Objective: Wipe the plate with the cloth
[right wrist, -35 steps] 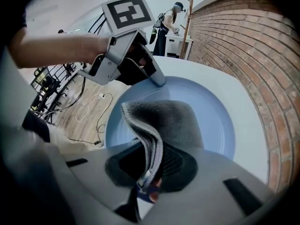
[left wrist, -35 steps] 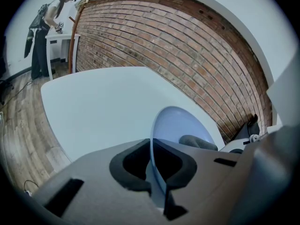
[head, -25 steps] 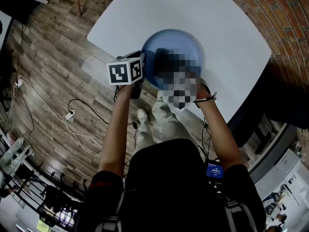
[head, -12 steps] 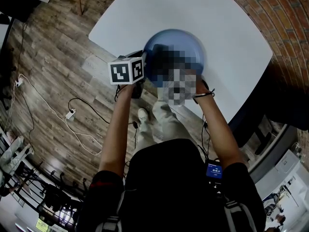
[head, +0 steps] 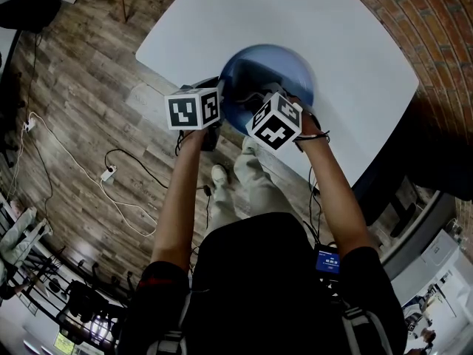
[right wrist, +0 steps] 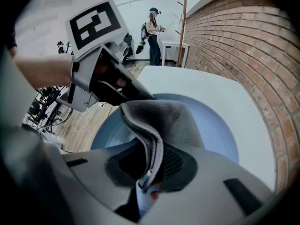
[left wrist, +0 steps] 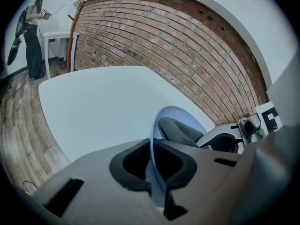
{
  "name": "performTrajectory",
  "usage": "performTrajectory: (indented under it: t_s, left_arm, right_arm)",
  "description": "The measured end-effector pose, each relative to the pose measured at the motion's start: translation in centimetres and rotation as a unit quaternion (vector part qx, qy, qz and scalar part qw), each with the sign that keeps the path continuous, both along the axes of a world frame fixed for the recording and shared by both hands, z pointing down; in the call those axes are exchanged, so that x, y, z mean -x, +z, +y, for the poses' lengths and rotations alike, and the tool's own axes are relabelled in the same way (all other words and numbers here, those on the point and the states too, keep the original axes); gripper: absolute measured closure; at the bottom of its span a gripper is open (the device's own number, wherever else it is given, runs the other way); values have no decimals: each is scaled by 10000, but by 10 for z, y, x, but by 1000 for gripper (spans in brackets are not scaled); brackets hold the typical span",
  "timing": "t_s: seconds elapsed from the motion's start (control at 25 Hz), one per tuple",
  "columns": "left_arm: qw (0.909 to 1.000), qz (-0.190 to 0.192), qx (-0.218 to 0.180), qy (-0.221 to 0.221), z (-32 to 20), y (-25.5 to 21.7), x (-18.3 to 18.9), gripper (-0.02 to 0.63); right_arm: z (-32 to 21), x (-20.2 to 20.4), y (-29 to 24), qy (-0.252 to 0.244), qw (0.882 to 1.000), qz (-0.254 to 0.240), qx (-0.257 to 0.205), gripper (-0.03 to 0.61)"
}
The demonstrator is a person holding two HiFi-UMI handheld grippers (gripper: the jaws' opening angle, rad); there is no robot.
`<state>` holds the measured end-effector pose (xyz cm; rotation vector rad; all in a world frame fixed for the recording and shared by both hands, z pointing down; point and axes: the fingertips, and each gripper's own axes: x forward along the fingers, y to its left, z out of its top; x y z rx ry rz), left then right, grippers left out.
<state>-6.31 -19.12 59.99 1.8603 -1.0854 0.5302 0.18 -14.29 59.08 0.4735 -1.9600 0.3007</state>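
You're bracing the round blue plate [head: 267,63], rim clamped in your left gripper [left wrist: 152,165], while pressing on the grey fabric cloth [right wrist: 169,118] pinched in your right gripper [right wrist: 150,165].

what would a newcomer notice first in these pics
A blue plate stands out, clamped by its rim in the left gripper at the near edge of a white table. The right gripper pinches a grey cloth lying against the plate's face, with a brick wall behind.
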Motion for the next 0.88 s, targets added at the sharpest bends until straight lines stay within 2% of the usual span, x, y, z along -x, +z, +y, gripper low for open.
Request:
performTrajectory:
  t_s: [0.88]
  left_arm:
    - [10000, 10, -46, -77, 1, -1, 2, 584]
  right_arm:
    - [-20, -40, -1, 445, 9984, 258, -253, 525]
